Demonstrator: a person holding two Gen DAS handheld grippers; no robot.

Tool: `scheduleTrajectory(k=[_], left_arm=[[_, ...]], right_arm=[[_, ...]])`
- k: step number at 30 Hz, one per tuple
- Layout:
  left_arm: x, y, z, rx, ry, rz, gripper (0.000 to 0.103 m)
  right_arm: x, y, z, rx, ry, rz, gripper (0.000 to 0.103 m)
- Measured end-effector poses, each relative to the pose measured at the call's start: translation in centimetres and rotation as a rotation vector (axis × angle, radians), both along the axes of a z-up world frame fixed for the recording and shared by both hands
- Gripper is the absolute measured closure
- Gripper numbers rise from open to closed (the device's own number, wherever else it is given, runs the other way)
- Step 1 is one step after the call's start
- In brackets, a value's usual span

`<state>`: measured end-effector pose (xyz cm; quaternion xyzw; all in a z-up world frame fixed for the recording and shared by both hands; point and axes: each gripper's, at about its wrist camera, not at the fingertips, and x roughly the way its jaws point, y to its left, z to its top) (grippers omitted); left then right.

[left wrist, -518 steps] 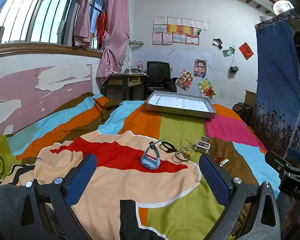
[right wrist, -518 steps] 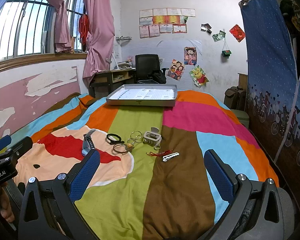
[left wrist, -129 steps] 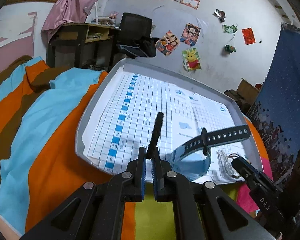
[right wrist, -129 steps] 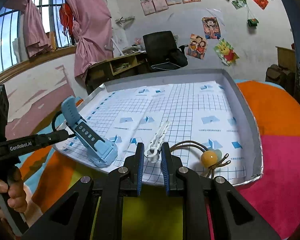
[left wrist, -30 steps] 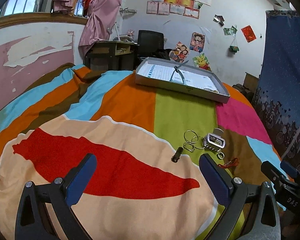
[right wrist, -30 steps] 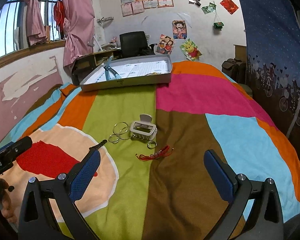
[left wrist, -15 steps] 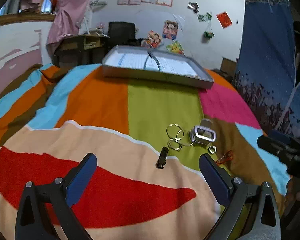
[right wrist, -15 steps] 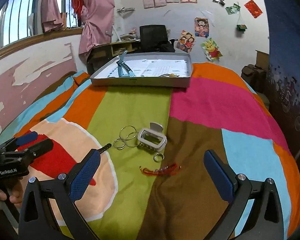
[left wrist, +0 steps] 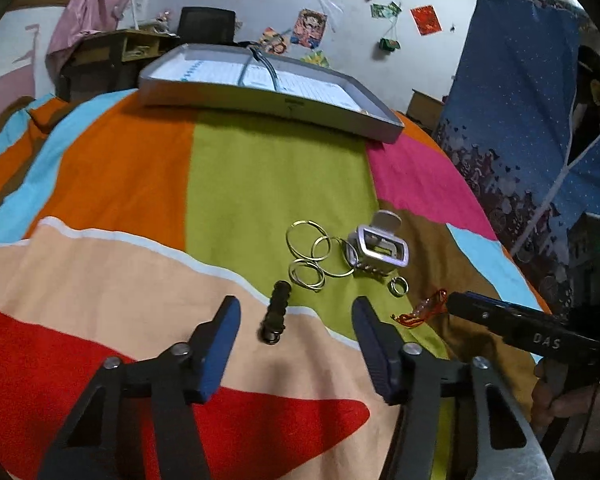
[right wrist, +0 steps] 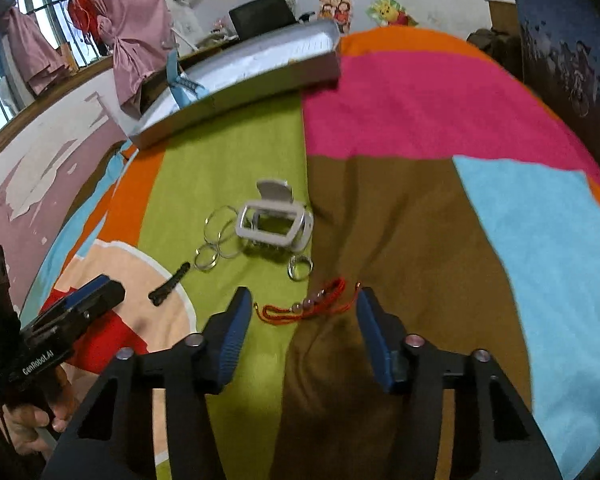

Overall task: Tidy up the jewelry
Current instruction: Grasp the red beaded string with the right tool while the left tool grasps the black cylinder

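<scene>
Striped bedspread (left wrist: 260, 168): left gripper (left wrist: 296, 314) gapes empty over the black clip (left wrist: 276, 312), right gripper (right wrist: 300, 312) empty astride the red bracelet (right wrist: 304, 306). Next, probably: descend, pinch, carry to the tray (left wrist: 260, 102).

Both grippers are lower and closer to the striped bedspread than a second ago. The left gripper (left wrist: 296, 320), jaws spread, now brackets the small black ribbed hair clip (left wrist: 275, 317), where before it hung well back. The right gripper (right wrist: 300, 312), also spread, now sits astride the red cord bracelet with beads (right wrist: 305, 305). The blue-strapped watch (right wrist: 181, 81), on the bedspread at the start, now stands in the grey tray (right wrist: 236, 92).
</scene>
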<state>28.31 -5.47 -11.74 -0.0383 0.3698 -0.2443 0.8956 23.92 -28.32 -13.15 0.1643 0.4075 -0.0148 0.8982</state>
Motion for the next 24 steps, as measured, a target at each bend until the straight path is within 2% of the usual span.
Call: scheduleTrajectory(k=[4, 7, 10, 18, 21, 23, 24], left_arm=[[0.7, -0.8, -0.9, 0.030, 0.011, -0.012, 0.055], [1.4, -1.1, -1.6, 0.056, 0.020, 0.002, 0.056], [2.2, -0.9, -2.4, 0.050, 0.051, 0.012, 0.060], [2.9, -1.2, -3.5, 0.017, 0.118, -0.025, 0.079], [2.7, -1.7, -4.0, 0.027, 0.144, -0.050, 0.088], [2.5, -2.0, -4.1, 0.045, 0.143, -0.052, 0.088], [2.5, -2.0, -4.1, 0.049, 0.142, -0.051, 0.088]], right_arm=[[1.0, 0.6, -1.4, 0.011, 0.037, 0.014, 0.066], [1.6, 0.9, -2.6, 0.033, 0.078, 0.008, 0.066], [1.9, 0.9, -3.0, 0.044, 0.085, 0.001, 0.066], [3.4, 1.8, -3.8, 0.040, 0.081, 0.005, 0.066], [3.8, 2.5, -4.0, 0.032, 0.084, 0.030, 0.075], [4.1, 2.7, -4.1, 0.024, 0.085, 0.032, 0.077], [4.1, 2.6, -4.1, 0.023, 0.087, 0.032, 0.083]])
